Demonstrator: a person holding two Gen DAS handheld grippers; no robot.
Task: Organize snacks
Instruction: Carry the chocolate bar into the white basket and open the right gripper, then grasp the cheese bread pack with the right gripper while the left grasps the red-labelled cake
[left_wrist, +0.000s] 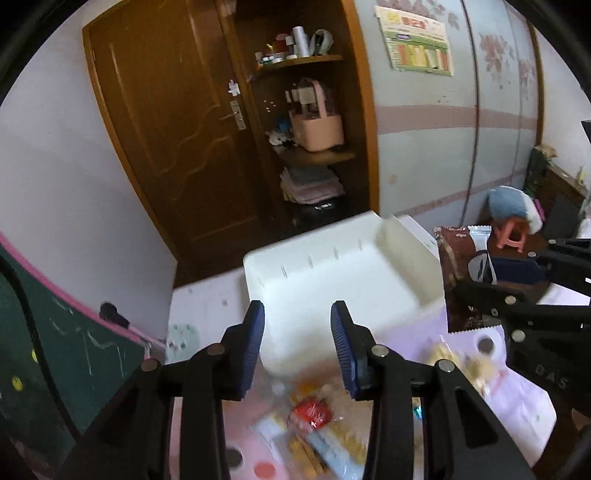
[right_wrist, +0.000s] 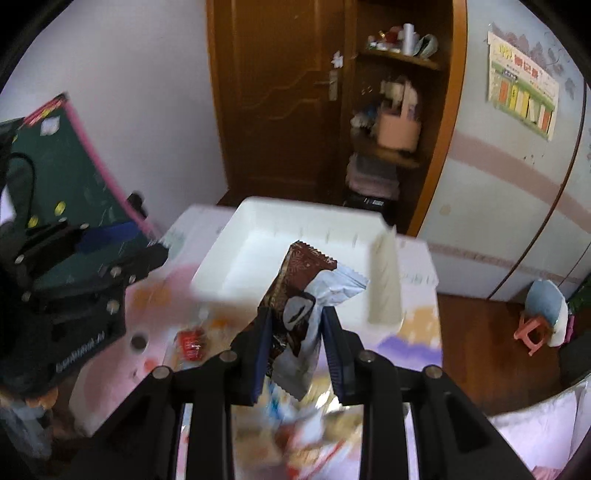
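The letters "DAS" stood in pale print on the black body of the right gripper (left_wrist: 543, 275), seen from the left wrist camera. Pale lettering also ran along the body of the left gripper (right_wrist: 122, 242) in the right wrist view, too blurred to read. A wall chart (left_wrist: 415, 42) carried rows of print, too small to make out.

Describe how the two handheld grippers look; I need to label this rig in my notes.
Both match: the left gripper and right gripper have black angular plastic linkages joined by round silver pivot pins, ending in blue ribbed fingertip pads. Pale printed lettering runs along each black body. No cable, hand or sleeve shows.
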